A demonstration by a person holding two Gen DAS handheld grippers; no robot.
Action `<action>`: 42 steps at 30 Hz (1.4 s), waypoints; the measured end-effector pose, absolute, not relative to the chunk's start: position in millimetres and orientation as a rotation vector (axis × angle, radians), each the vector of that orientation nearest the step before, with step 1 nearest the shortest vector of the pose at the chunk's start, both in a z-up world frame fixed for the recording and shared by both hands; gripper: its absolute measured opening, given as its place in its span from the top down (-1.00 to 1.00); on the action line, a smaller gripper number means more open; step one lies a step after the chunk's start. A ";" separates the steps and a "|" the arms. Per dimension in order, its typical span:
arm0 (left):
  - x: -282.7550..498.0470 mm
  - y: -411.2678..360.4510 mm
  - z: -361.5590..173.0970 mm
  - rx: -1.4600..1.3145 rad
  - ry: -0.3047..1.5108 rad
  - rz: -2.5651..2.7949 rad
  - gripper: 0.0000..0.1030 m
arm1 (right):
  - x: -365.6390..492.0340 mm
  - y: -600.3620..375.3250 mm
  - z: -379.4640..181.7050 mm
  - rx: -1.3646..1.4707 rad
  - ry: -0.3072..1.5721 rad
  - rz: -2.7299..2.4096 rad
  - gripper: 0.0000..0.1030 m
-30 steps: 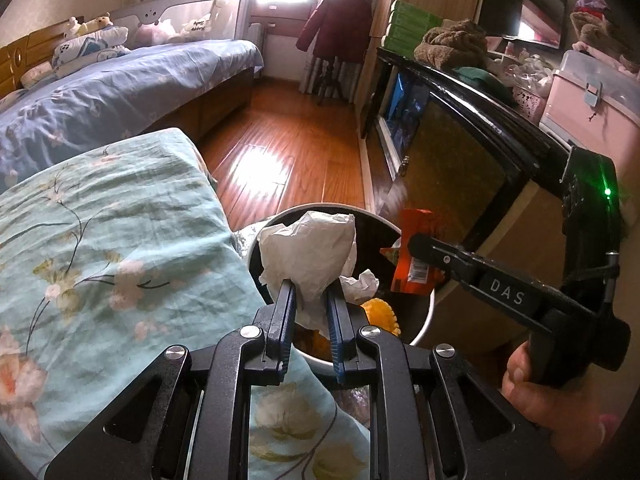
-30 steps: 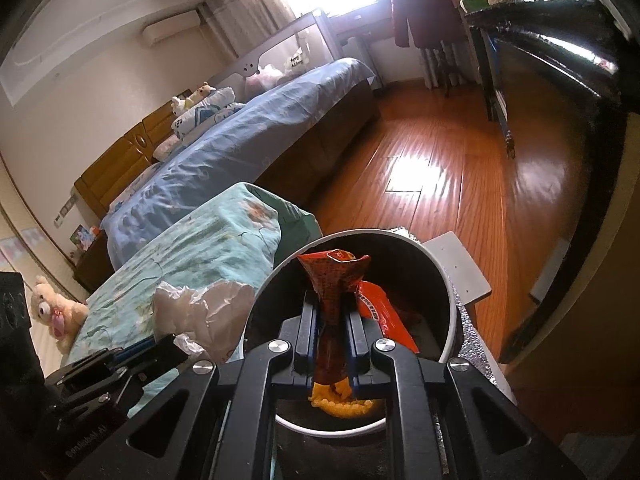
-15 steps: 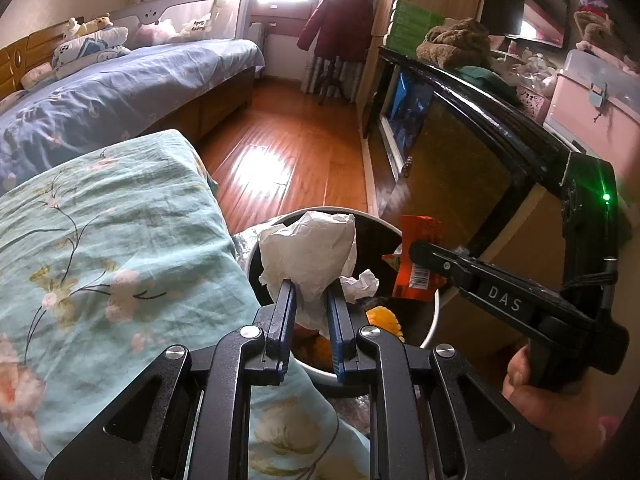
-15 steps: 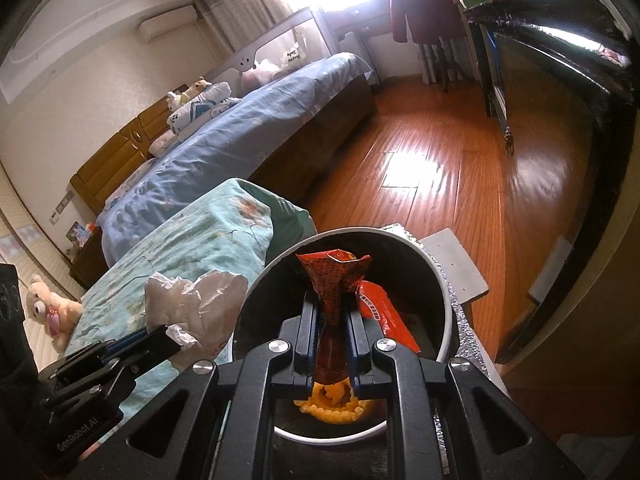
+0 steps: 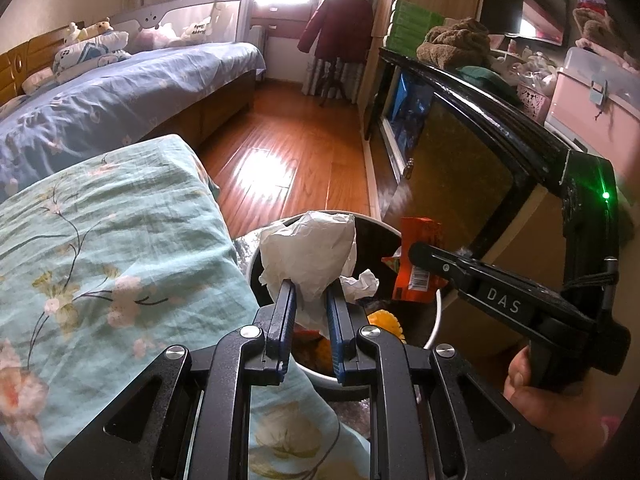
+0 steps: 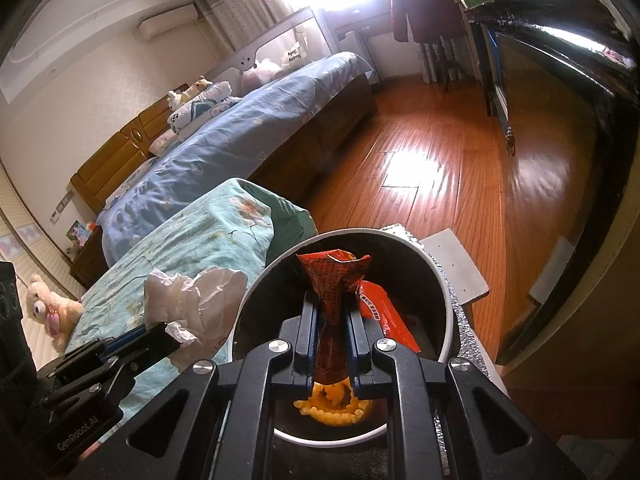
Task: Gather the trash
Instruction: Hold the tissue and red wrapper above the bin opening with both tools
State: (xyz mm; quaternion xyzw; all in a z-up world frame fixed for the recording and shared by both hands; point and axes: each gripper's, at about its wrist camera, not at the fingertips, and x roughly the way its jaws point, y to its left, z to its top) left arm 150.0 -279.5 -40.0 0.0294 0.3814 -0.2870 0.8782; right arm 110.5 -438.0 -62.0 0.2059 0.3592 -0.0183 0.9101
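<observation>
A round white-rimmed trash bin (image 5: 434,320) (image 6: 440,276) with a dark inside stands on the floor beside a bed corner. My left gripper (image 5: 310,294) is shut on a crumpled white tissue (image 5: 310,254) held over the bin's left rim; the right wrist view shows that tissue (image 6: 192,300) left of the bin. My right gripper (image 6: 332,304) is shut on a red-orange snack wrapper (image 6: 334,280) above the bin's opening, and the wrapper (image 5: 418,256) also shows in the left wrist view. Inside lie another red wrapper (image 6: 380,312), a yellow piece (image 6: 332,404) and a small white wad (image 5: 360,282).
A teal floral quilt (image 5: 100,248) covers the bed corner at the left, touching the bin. A black-framed cabinet (image 5: 460,128) runs along the right. A grey flat board (image 6: 456,268) lies behind the bin. Wooden floor (image 5: 288,148) stretches ahead; a blue bed (image 5: 120,84) lies far left.
</observation>
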 end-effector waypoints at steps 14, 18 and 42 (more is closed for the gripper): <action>146.1 -283.1 -38.6 0.100 0.775 -0.579 0.72 | 112.5 -437.1 -61.6 0.424 0.743 -0.037 0.73; 145.8 -283.2 -38.7 0.100 0.776 -0.577 0.72 | 113.5 -437.7 -62.7 0.423 0.744 -0.037 0.73; 150.0 -285.6 -39.8 0.090 0.783 -0.577 0.72 | 116.6 -435.2 -61.6 0.418 0.747 -0.038 0.73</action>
